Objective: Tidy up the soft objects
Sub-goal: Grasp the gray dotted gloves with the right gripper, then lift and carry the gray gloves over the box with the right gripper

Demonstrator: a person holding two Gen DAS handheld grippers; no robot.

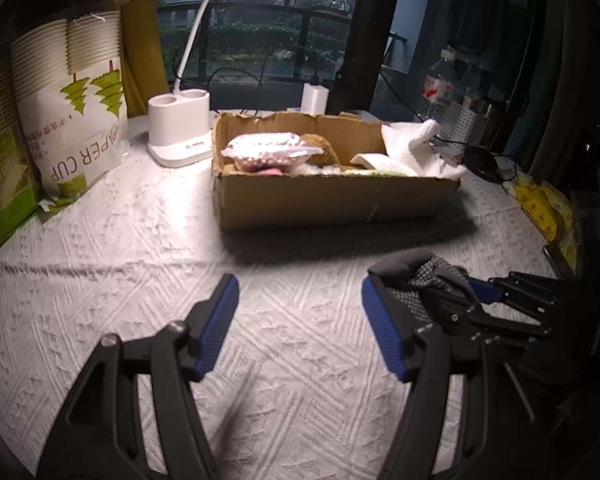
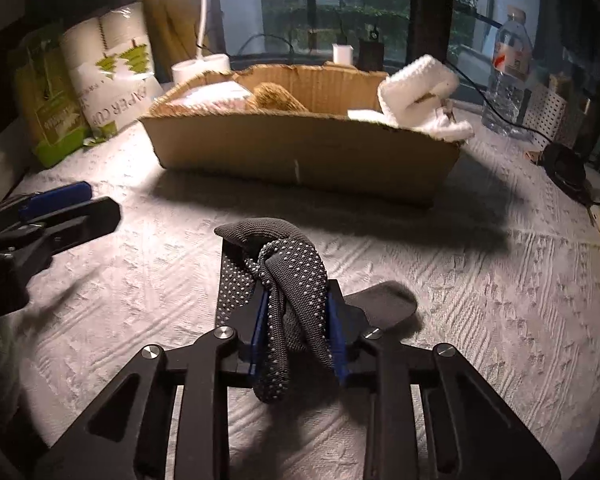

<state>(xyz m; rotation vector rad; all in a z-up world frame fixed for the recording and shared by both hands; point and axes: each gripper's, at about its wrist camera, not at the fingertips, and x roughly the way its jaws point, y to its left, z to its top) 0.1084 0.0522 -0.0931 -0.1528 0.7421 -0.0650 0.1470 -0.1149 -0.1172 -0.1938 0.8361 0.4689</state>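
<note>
Right gripper (image 2: 296, 332) has its jaws pinched on the dotted grey sock (image 2: 288, 280), bunched just off the counter (image 2: 480, 280); left gripper (image 1: 300, 328) waits, jaws open and empty. Lift clear of the cardboard box (image 2: 300, 148) wall before dropping it in

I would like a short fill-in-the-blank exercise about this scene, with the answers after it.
1. The right gripper is shut on a grey dotted ____.
2. The left gripper has ____ between its fingers.
3. The white cloth hangs over the edge of the cardboard ____.
4. The white lamp stands between the box and the pack of paper ____.

Answers: glove; nothing; box; cups
</note>
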